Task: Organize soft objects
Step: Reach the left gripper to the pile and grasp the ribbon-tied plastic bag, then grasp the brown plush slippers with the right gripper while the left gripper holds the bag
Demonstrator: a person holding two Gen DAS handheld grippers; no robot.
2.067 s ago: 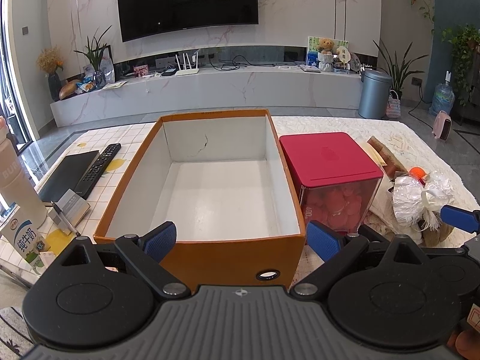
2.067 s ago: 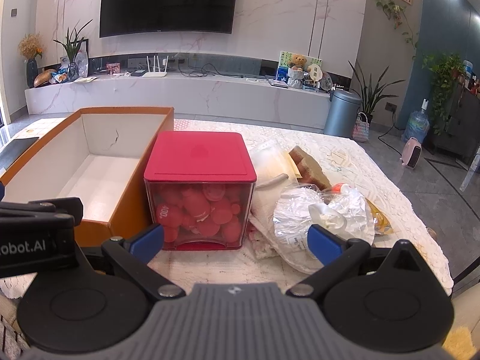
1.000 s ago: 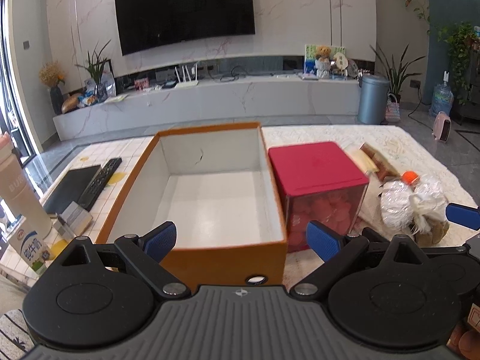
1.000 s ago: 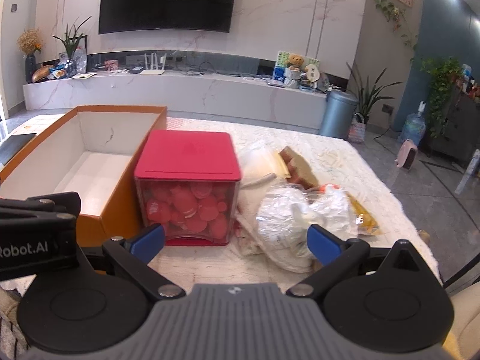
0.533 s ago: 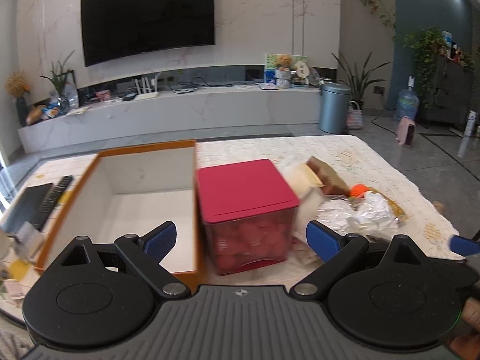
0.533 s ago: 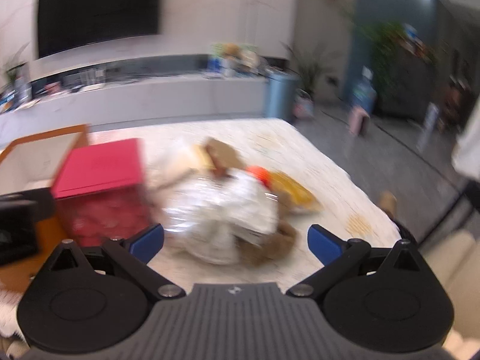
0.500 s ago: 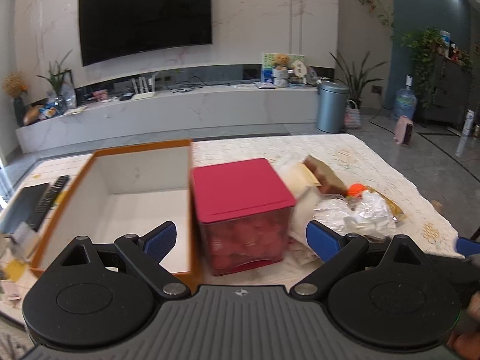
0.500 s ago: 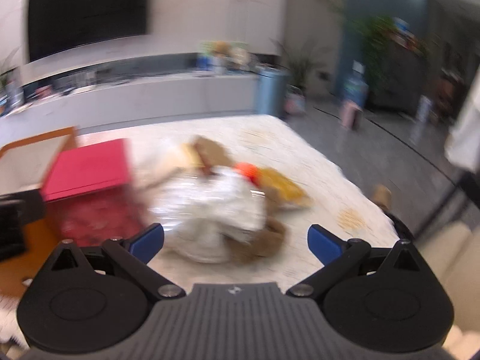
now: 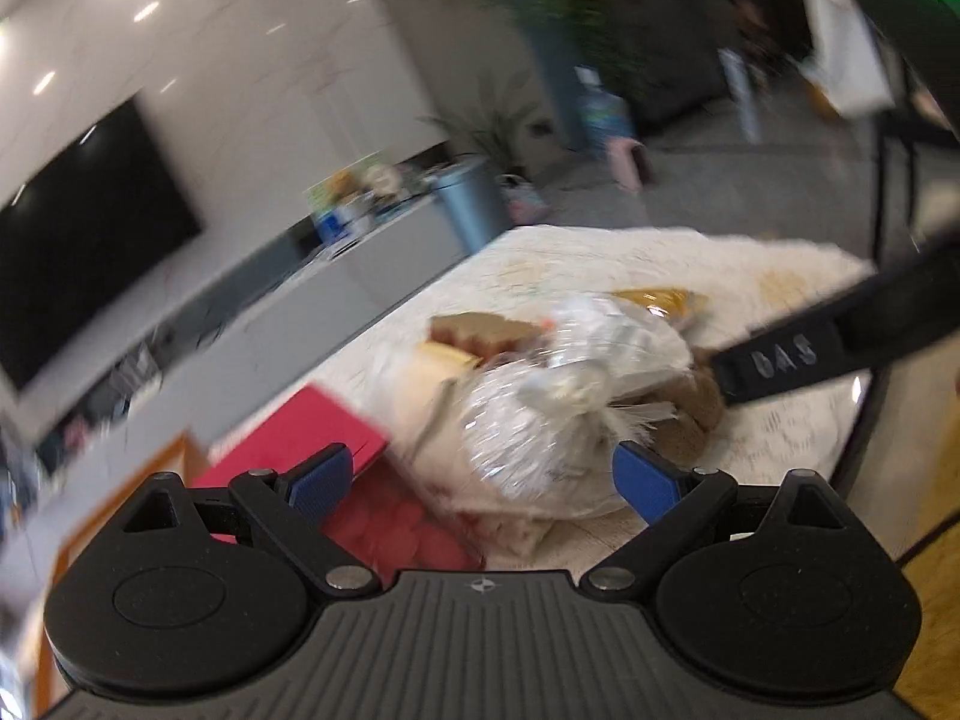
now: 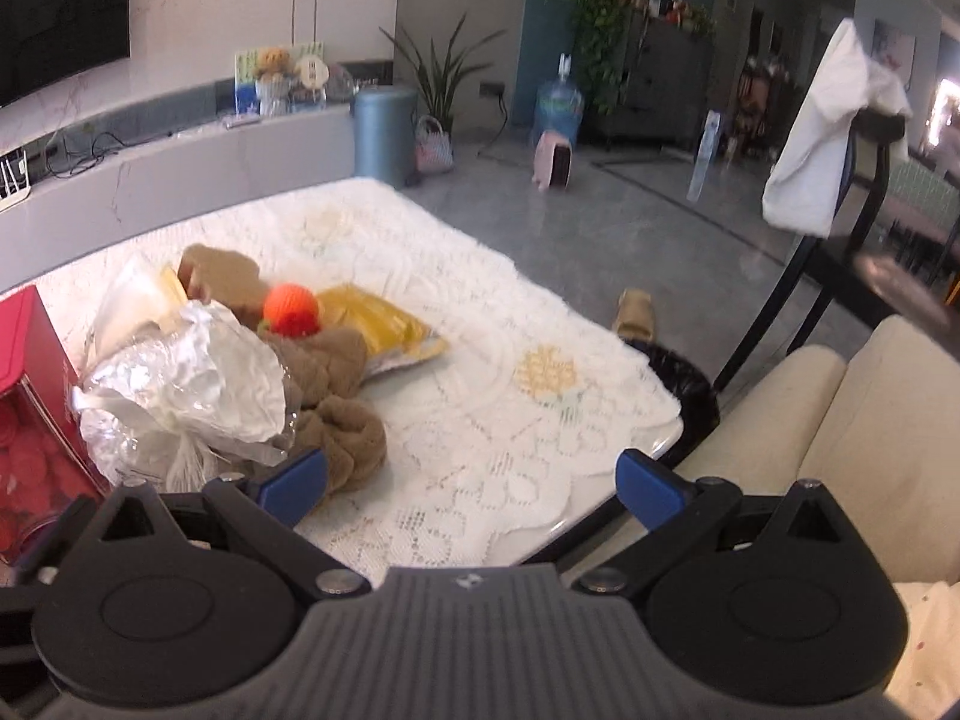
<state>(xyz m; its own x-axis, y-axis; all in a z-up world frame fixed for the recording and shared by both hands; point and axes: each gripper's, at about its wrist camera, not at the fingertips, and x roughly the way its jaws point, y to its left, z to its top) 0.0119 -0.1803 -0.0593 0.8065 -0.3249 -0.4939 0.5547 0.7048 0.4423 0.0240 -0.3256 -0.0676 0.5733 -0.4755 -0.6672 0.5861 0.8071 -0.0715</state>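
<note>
A pile of soft things lies on the lace-covered table: a crinkly silver-white plastic bag (image 9: 540, 414) (image 10: 180, 384), a brown plush (image 10: 336, 414), an orange knitted ball (image 10: 291, 308), a yellow packet (image 10: 372, 318) and a brown block (image 9: 480, 330). My left gripper (image 9: 480, 480) is open and empty, just before the silver bag, in a blurred and tilted view. My right gripper (image 10: 471, 480) is open and empty over bare lace to the right of the pile; its left fingertip (image 10: 294, 483) is beside the brown plush.
A red-lidded clear box (image 9: 336, 450) (image 10: 30, 396) of red pieces stands left of the pile, with the orange box's edge (image 9: 120, 498) beyond it. The table's right edge (image 10: 648, 444) is close, with a black bin (image 10: 684, 372), a cream sofa (image 10: 840, 420) and a chair past it.
Both grippers have swung right, away from the orange box toward the pile. The left view now tilts and blurs; the right view looks past the table's right corner. Both stay open.
</note>
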